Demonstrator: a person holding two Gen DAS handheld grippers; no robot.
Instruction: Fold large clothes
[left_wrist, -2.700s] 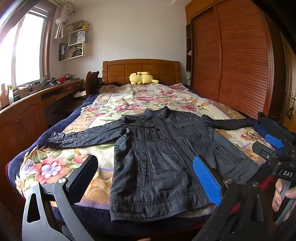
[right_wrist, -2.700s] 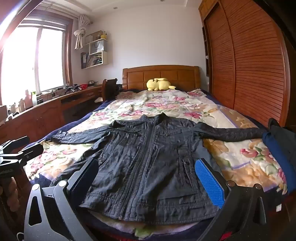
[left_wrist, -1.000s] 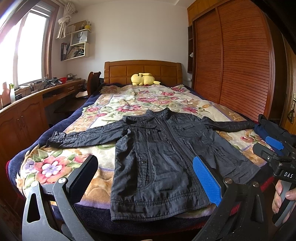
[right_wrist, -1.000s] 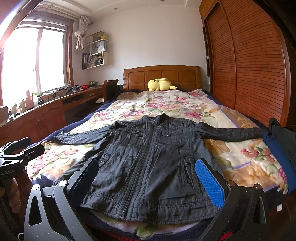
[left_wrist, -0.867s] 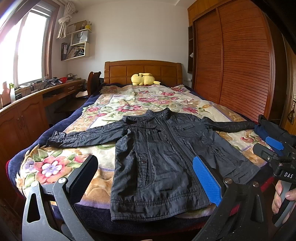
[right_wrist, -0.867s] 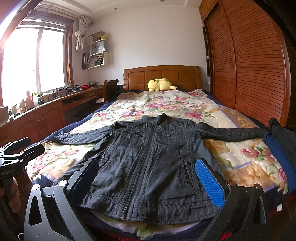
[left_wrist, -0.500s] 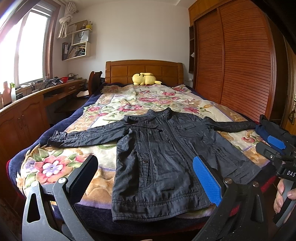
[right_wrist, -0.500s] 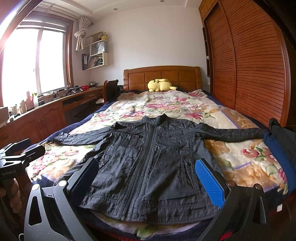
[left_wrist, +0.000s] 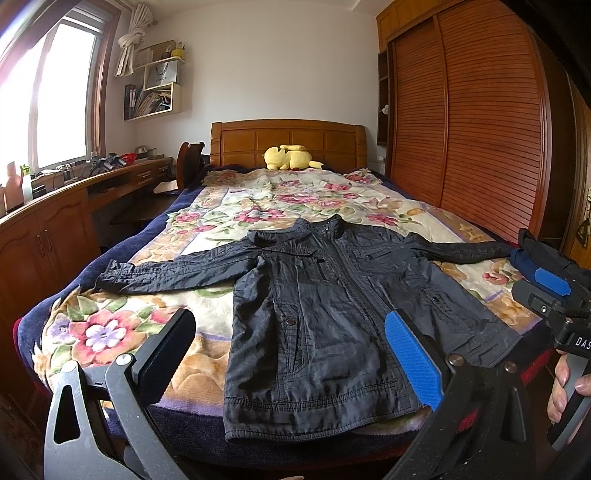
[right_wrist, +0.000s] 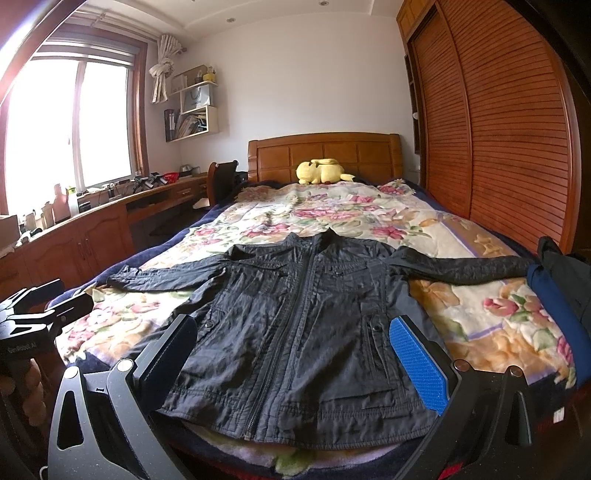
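Note:
A black jacket lies flat and face up on the floral bedspread, zipped, both sleeves stretched out to the sides, hem toward me. My left gripper hovers open before the hem, nothing between its fingers. My right gripper is open too, held short of the hem's right half. In the left wrist view the right gripper shows at the right edge with a hand on its handle. The left gripper appears at the left edge of the right wrist view.
A yellow plush toy rests by the wooden headboard. Slatted wardrobe doors line the right side. A long wooden desk with clutter runs along the left under the window. Dark blue clothing is piled at the bed's right edge.
Both views have shifted slightly; the jacket lies as before and both grippers stay open.

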